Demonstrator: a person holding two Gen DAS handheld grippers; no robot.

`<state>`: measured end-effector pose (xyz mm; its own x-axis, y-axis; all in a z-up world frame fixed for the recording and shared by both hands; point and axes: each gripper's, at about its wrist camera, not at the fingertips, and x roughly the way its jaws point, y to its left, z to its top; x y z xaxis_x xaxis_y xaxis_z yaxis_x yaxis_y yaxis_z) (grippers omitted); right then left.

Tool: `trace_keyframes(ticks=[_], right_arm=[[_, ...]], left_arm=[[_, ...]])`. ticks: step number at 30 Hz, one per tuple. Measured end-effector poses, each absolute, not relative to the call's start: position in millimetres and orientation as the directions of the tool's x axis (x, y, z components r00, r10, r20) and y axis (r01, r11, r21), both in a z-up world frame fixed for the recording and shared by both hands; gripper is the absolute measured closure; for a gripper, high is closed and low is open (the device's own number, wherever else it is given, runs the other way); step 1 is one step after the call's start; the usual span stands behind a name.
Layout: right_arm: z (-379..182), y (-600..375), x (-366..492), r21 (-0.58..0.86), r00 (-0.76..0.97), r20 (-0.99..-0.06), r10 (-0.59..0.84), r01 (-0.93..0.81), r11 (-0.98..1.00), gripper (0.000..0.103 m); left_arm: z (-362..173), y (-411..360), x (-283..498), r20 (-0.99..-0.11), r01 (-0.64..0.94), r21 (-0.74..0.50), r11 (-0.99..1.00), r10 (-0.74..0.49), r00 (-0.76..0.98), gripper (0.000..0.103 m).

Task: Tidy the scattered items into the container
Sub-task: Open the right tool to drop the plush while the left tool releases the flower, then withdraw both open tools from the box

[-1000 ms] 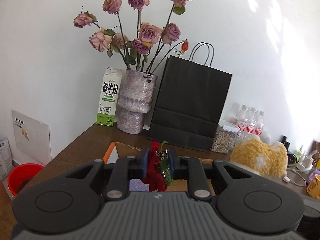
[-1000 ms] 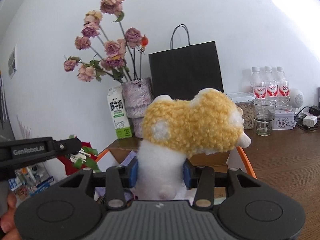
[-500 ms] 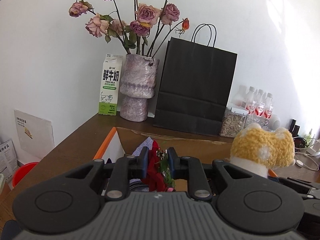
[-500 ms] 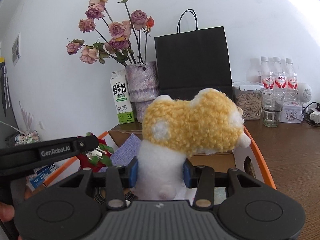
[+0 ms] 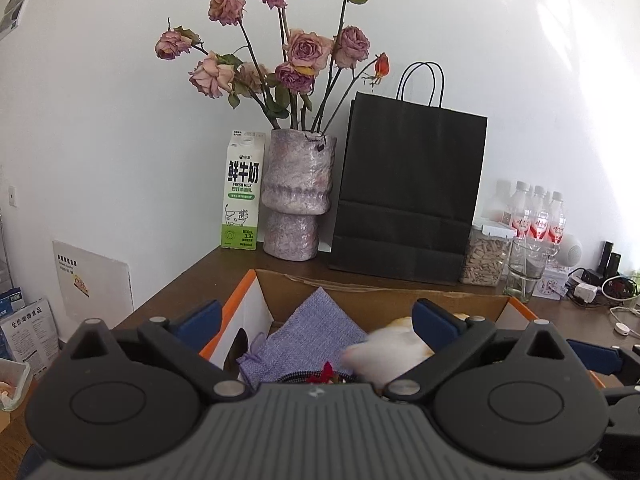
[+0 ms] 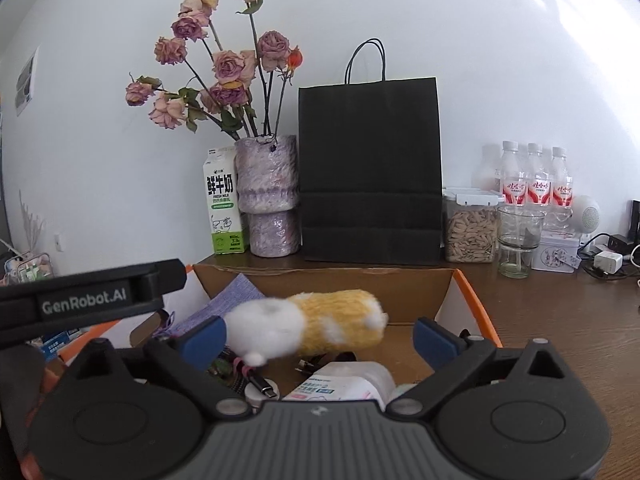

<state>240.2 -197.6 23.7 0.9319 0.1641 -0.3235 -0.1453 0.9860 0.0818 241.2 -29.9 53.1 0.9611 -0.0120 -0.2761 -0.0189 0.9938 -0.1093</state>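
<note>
Yellow-and-white plush toy [image 6: 316,330] seen lying on its side inside the cardboard box [image 6: 320,280], blurred, between the spread blue pads of the right gripper [image 6: 316,338] but clear of both. Right jaws just opened wide; nothing clamped. Same plush visible in the left view as a pale blur [image 5: 394,350] near that gripper's right pad. Red flower item [image 5: 326,374] lying low in the box, just ahead of the left gripper [image 5: 316,320], mostly hidden behind its body. Left jaws also just opened to full spread, pads [image 5: 198,318] free of contact.

Also inside the box: lilac cloth pouch [image 5: 308,328] leaning toward the back left corner, a white packet [image 6: 340,386] and a black cable with plug [image 6: 260,382] at the near side. Bare cardboard floor open at the right rear of the box. Orange-edged side flaps [image 6: 476,308] standing up on both sides, back wall lower than the flaps.

Behind the box, in a row against the wall on the wooden table [image 6: 560,312]: milk carton [image 5: 242,190], lilac vase [image 5: 296,196] of dried roses, black paper bag [image 5: 408,192], seed jar [image 6: 470,224], glass [image 6: 518,240], bottles [image 6: 536,184]. Narrow strip of table left between box rear and that row. Open table surface to the right of the box.
</note>
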Motion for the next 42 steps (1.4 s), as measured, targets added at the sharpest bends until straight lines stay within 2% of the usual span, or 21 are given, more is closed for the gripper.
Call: trace_keyframes(ticks=[15, 27, 36, 42], right_arm=[[24, -199, 233, 0.063, 0.942, -0.307, 0.139, -0.125, 0.990, 0.003], [21, -202, 219, 0.040, 0.949, -0.288, 0.128, -0.122, 0.992, 0.002], [12, -199, 210, -0.013, 0.950, -0.290, 0.118, -0.127, 0.992, 0.002], [9, -195, 199, -0.051, 0.961, -0.254, 0.111, -0.128, 0.990, 0.002]], left_arm=[[46, -25, 235, -0.274, -0.028, -0.126, 0.992, -0.008, 0.962, 0.000], [42, -23, 212, -0.174, 0.002, -0.128, 0.992, -0.024, 0.984, 0.000], [32, -25, 201, -0.188, -0.022, -0.085, 0.996, 0.006, 0.982, 0.000], [29, -19, 190, -0.174, -0.052, -0.081, 0.995, 0.037, 0.984, 0.000]])
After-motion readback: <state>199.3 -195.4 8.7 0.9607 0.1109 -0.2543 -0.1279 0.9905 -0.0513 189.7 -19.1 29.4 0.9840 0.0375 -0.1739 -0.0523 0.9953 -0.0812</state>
